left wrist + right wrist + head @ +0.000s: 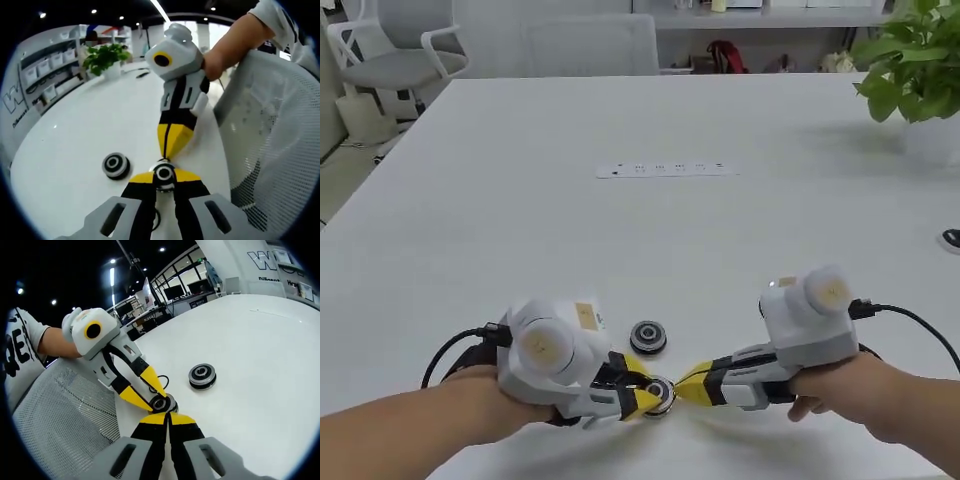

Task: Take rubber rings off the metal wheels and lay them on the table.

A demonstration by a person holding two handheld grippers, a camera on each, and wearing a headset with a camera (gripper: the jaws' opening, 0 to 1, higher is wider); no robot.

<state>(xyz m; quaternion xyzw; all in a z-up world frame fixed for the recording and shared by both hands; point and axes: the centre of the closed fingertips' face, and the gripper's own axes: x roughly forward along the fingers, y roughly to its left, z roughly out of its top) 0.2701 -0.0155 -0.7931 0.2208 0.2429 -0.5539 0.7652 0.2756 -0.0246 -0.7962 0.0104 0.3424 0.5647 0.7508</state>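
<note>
I have the left gripper (648, 396) clamped on a small wheel (659, 391), low at the near edge of the counter (620, 250). I cannot tell whether the wheel rests on the counter or hangs just above it. The right gripper (684, 386) comes in from the opposite side, its jaws pressed together to a point that touches the wheel's rim. In the right gripper view the tips meet right at the wheel's edge. I cannot tell whether they pinch the rubber ring or only rest against it. The ring is too small to make out apart from the wheel, so I judge it not yet off.

A 2nd wheel (647, 337) lies flat on the counter just beyond the 2 grippers, with a dark band around it.

So the step in hand is peeling the ring from the 1st wheel. As I read it, the next move calls for a firm left grip while the right tips catch the rubber at the rim. They then pull outward and roll it over the edge without twisting the wheel loose. After that the ring goes down on the counter, and the 2nd wheel is next.
</note>
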